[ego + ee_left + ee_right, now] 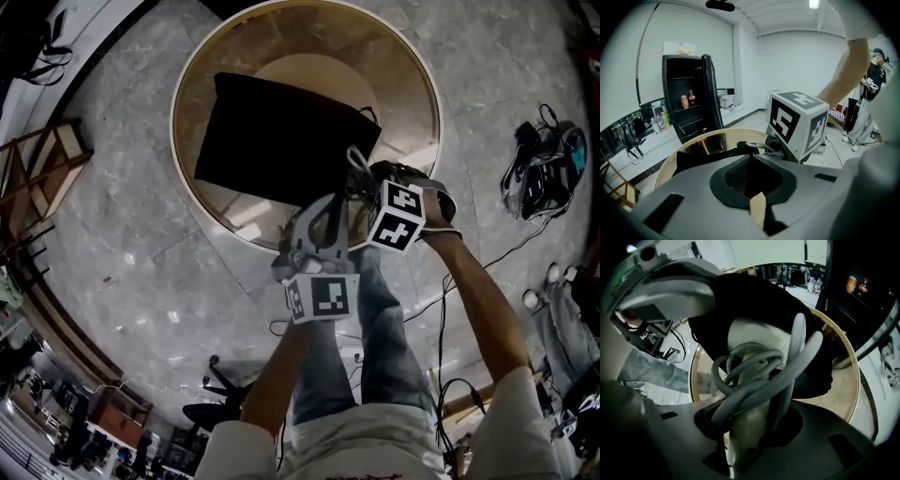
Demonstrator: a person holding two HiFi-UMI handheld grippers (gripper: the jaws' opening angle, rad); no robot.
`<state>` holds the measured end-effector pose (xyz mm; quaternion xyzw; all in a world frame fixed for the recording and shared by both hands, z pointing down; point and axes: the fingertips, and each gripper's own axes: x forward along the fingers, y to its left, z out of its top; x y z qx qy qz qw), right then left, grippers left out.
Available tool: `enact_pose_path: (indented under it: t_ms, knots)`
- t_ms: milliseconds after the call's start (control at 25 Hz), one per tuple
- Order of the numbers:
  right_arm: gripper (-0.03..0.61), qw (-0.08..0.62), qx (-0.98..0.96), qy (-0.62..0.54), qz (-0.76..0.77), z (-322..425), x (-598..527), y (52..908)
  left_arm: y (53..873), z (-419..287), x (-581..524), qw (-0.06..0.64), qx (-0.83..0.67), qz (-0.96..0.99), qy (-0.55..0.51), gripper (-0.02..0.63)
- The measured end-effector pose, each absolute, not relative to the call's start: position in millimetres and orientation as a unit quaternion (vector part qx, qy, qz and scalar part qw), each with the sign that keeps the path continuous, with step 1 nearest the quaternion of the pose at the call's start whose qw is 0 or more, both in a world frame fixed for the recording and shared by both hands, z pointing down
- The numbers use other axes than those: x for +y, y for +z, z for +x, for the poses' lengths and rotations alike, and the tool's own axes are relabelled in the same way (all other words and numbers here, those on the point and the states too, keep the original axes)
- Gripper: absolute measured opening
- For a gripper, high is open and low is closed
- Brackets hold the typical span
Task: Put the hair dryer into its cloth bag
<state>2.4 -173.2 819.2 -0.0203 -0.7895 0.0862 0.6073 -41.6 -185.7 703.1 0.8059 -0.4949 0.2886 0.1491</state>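
Note:
A black cloth bag (281, 141) lies on a round wooden table (187, 84). At the bag's near edge my left gripper (323, 206) is shut, and in the left gripper view its jaws (750, 180) pinch a fold of the black cloth (693, 159). Just right of it, my right gripper (370, 186) points steeply down. It is shut on the handle of the cream hair dryer (745, 427), which has its grey cord (759, 371) wound round it. The dryer's head reaches into the dark bag (740, 301) and is mostly hidden.
The table rim (848, 394) curves close behind the jaws. A black open cabinet with bottles (689, 112) stands beyond the table. On the floor are a wooden rack (42, 178) and bags with cables (544, 169). Another person (874, 89) stands at the right.

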Motion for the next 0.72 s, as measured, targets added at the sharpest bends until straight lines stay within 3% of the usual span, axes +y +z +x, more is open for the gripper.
enact_pose_path:
  t_ms: [200,720]
  knots:
    - [0.181,0.622,-0.781,0.052,-0.028,7,-170,823,686,-68,-201,0.166,-0.54,0.789,0.242,0.037]
    - [0.181,0.624,-0.778,0.064,-0.012,-10,-184,815,700,-30,-171,0.178,-0.471,0.822,0.265,0.037]
